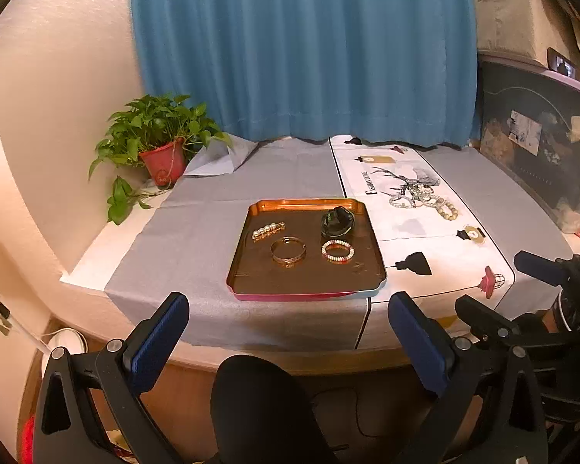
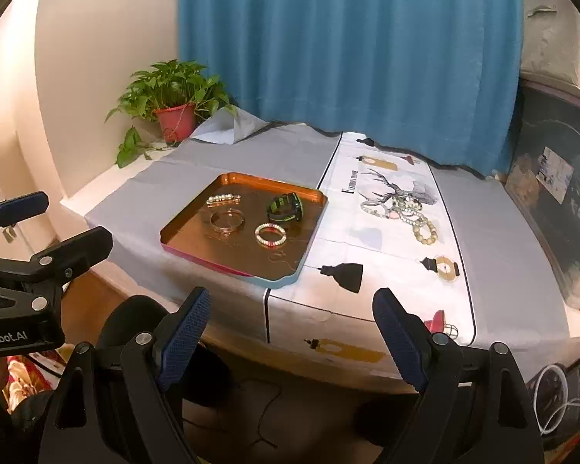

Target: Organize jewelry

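Note:
A copper tray point(image 1: 309, 294) point(image 2: 174, 237) lies on the grey cloth. In it are a pearl hair clip point(image 1: 268, 230) point(image 2: 223, 198), a gold bangle point(image 1: 288, 251) point(image 2: 228, 221), a red-and-white bead bracelet point(image 1: 337, 251) point(image 2: 270, 235) and a black-green watch point(image 1: 337, 222) point(image 2: 285, 207). A heap of bead bracelets point(image 1: 425, 199) point(image 2: 406, 212) rests on the white printed runner to the tray's right. My left gripper point(image 1: 288, 332) and right gripper point(image 2: 290, 328) both hover open and empty before the table's near edge, short of the tray.
A potted plant point(image 1: 162, 143) point(image 2: 174, 104) stands at the back left by a blue curtain point(image 1: 301, 50). A dark storage box point(image 1: 541, 147) lines the right side. A black chair back point(image 1: 259, 406) is below the table edge.

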Action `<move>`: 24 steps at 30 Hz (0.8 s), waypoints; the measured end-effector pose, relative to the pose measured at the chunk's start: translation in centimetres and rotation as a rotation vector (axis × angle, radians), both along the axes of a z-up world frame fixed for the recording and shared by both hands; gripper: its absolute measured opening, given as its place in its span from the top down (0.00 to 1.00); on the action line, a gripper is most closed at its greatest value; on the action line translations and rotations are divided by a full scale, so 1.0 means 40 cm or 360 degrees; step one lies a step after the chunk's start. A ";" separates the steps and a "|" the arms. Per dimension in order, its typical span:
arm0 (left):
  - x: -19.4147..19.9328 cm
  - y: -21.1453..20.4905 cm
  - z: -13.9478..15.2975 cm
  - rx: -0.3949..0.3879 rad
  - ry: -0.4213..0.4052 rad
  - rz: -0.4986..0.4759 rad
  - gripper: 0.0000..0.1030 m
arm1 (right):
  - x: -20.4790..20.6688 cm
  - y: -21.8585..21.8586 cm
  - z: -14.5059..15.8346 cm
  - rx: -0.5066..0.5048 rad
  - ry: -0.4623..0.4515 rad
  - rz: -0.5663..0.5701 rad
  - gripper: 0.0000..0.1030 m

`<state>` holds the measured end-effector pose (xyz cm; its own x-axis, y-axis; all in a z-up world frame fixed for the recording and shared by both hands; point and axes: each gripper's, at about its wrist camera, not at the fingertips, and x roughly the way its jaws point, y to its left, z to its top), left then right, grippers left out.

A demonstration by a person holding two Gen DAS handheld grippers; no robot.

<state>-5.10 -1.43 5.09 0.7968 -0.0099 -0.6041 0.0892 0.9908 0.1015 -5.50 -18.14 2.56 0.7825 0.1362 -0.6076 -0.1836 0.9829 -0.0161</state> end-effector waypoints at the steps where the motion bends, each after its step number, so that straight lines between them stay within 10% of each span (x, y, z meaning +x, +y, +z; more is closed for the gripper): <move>1: -0.003 0.002 0.000 0.0004 0.0000 0.0000 0.01 | -0.005 0.000 0.000 0.0001 0.0000 -0.0001 0.17; 24: 0.016 -0.023 -0.028 0.0020 0.0066 -0.0028 0.01 | 0.017 -0.033 -0.048 0.0054 0.0096 -0.0049 0.17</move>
